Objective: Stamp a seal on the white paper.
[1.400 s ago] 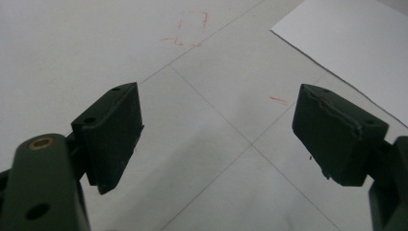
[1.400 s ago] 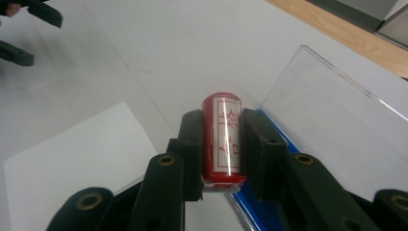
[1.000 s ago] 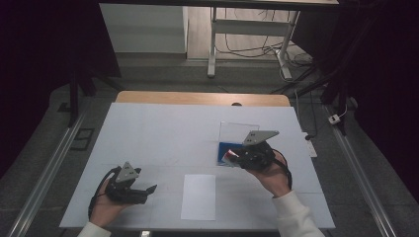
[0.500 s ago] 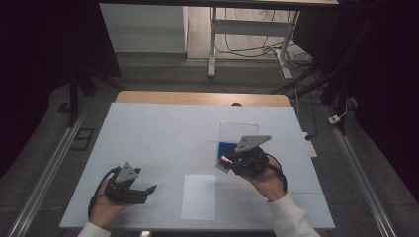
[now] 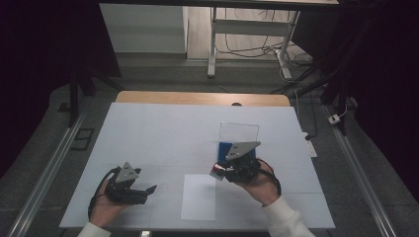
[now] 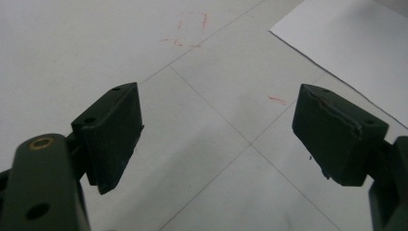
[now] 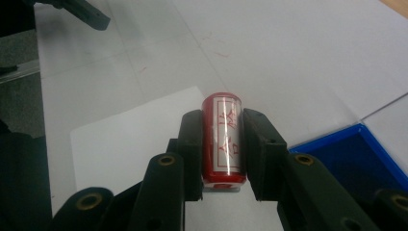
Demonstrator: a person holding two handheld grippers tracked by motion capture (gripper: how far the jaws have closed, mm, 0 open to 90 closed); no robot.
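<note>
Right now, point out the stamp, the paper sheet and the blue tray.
stamp (image 7: 222,139), right gripper view, middle of its red label.
paper sheet (image 5: 198,197), high view, centre of the sheet.
blue tray (image 7: 358,156), right gripper view, its inner floor.

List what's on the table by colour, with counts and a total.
Red: 1, stamp, held between the right gripper's fingers
Blue: 1, tray
White: 1, paper sheet
Clear: 1, lid upright behind the tray
Total: 4
</note>
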